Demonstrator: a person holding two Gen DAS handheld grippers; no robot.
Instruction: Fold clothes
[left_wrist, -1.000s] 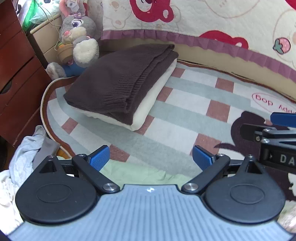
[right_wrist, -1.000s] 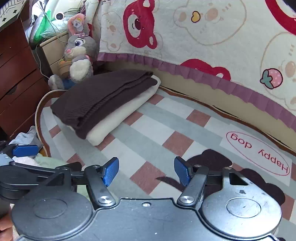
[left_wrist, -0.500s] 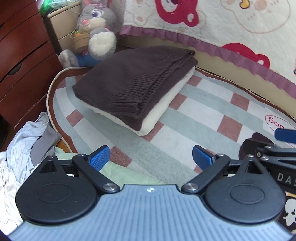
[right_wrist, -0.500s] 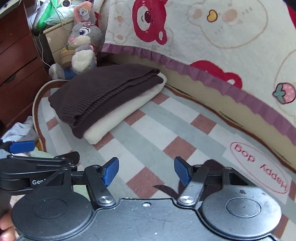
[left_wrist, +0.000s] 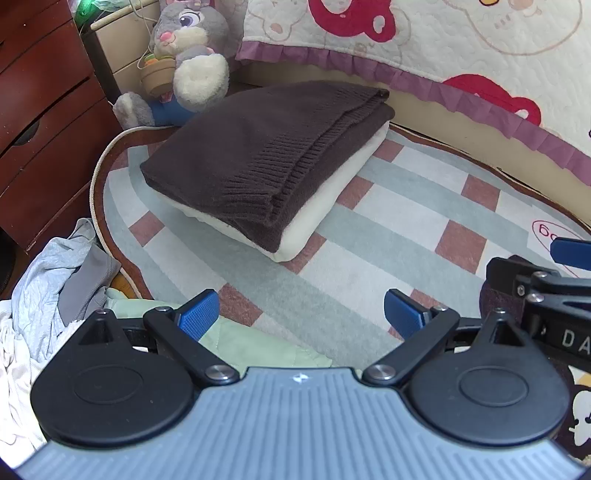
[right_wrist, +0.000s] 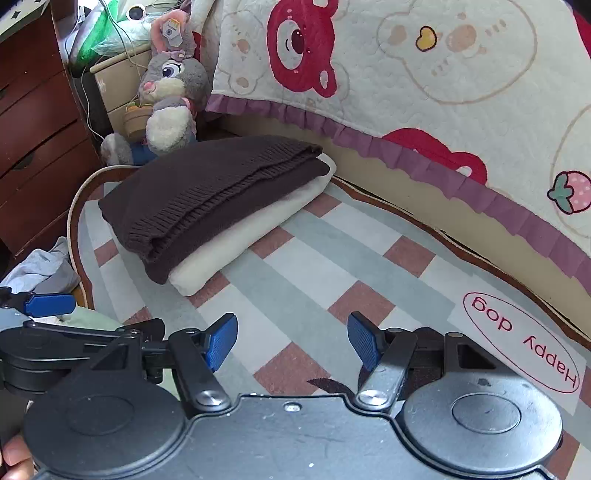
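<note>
- The left tongs (left_wrist: 301, 314) stand apart with nothing between the blue pads, poised over a pale green garment (left_wrist: 258, 345) that lies at the near edge of the rug (left_wrist: 388, 229).
- The right tongs (right_wrist: 291, 341) also stand apart and empty, above the checked rug.
- Only the left wrist view shows much of the loose heap of grey and white clothes (left_wrist: 48, 291), crumpled on the floor just off the rug's left edge; the right wrist view catches only a corner of it.
- Further back on the rug lies the folded stack: a dark brown ribbed knit sweater (left_wrist: 266, 162), folded flat on a folded cream garment (left_wrist: 328, 206) whose edge sticks out beneath.
- Only the right wrist view shows the whole "Happy dog" print (right_wrist: 521, 341) on the rug.
- Behind the stack sits a grey plush bunny (right_wrist: 170, 107), beside the bed's bear-print quilt (right_wrist: 406, 66).
</note>
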